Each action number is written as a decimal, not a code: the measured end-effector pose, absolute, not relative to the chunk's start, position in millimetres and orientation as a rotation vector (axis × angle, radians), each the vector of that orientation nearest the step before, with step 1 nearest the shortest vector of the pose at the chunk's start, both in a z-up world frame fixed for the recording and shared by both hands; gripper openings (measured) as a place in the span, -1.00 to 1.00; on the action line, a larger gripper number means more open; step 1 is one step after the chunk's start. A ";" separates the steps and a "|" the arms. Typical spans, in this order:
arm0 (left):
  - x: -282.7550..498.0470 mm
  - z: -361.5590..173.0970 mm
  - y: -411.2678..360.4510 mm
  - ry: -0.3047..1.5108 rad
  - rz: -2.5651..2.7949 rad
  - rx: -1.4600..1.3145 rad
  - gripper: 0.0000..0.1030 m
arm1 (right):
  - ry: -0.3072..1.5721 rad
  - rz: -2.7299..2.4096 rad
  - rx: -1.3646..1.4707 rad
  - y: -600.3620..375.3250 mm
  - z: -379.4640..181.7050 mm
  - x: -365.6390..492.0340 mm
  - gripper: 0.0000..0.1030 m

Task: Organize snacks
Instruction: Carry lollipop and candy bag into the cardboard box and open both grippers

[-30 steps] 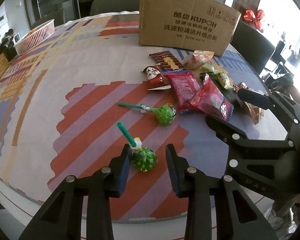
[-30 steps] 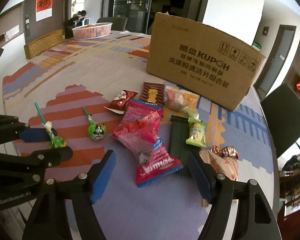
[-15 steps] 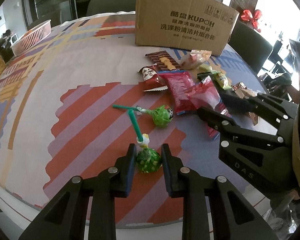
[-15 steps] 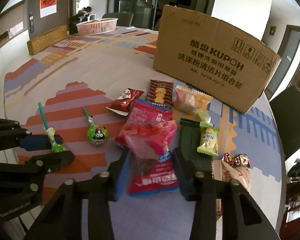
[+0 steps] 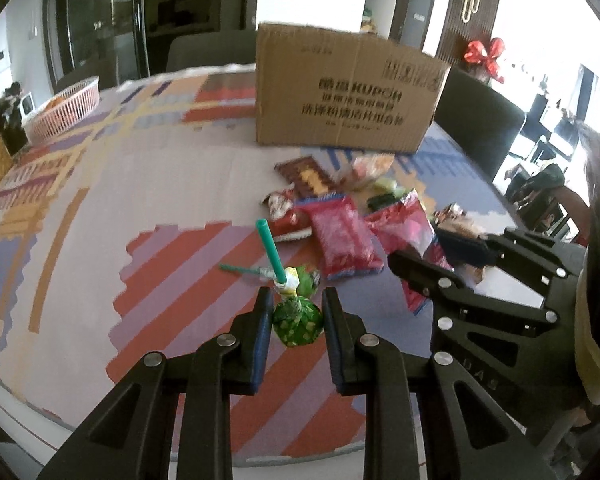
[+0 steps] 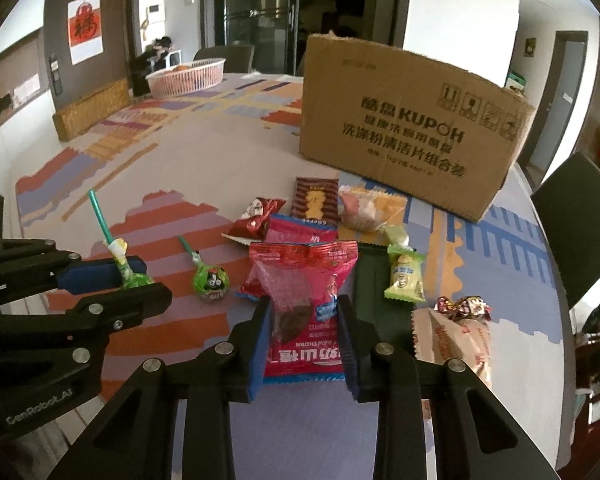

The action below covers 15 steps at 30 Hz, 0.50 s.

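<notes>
Left gripper [image 5: 294, 316]: clenched on a green lollipop [image 5: 298, 320], blue pads pressed to both sides of the wrapped head at lower centre of the left wrist view; teal stick tilted up and to the left.

Right gripper [image 6: 303, 320]: jaws have just been closing; now grasping a translucent red snack packet [image 6: 306, 276], pinched at its lower part in the lower centre of the right wrist view, top edge spread wide above the pads. Beneath it, a pink packet [image 6: 306, 354] lying flat.

Second lollipop [image 6: 211, 280]: green wrapper with a cartoon face, lying on the tablecloth [image 6: 220, 148] left of the red packet, between the two grippers.

Remaining snacks, centre of the right wrist view: small red wrapper [image 6: 256, 218]; brown striped biscuit packet [image 6: 315, 200]; pale orange-and-pink bag [image 6: 366, 210]; yellow-green packet [image 6: 405, 276]; dark green packet [image 6: 374, 280] just left of it; foil-wrapped sweets [image 6: 462, 306] and a beige bag [image 6: 452, 340] at right.

Cardboard box [image 6: 412, 128]: upright behind the snacks, upper right, printed with dark lettering.

Pink basket [image 6: 186, 76]: far edge of the table, upper left.

Tablecloth: striped in red, lilac and orange blocks.
</notes>
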<state>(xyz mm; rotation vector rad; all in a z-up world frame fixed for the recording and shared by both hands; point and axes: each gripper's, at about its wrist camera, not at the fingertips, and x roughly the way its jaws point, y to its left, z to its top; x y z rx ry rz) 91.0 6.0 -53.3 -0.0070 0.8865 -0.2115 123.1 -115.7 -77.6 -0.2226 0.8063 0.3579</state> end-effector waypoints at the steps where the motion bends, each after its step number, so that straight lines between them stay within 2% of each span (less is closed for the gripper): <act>1: 90.9 -48.9 4.8 0.871 -0.213 -0.002 -0.51 | 0.800 0.353 -0.212 -117.2 -74.8 122.1 -0.38; 15: 102.4 11.0 -10.1 0.673 -0.228 0.055 -0.51 | 0.650 0.286 -0.153 -136.4 -20.0 117.1 -0.38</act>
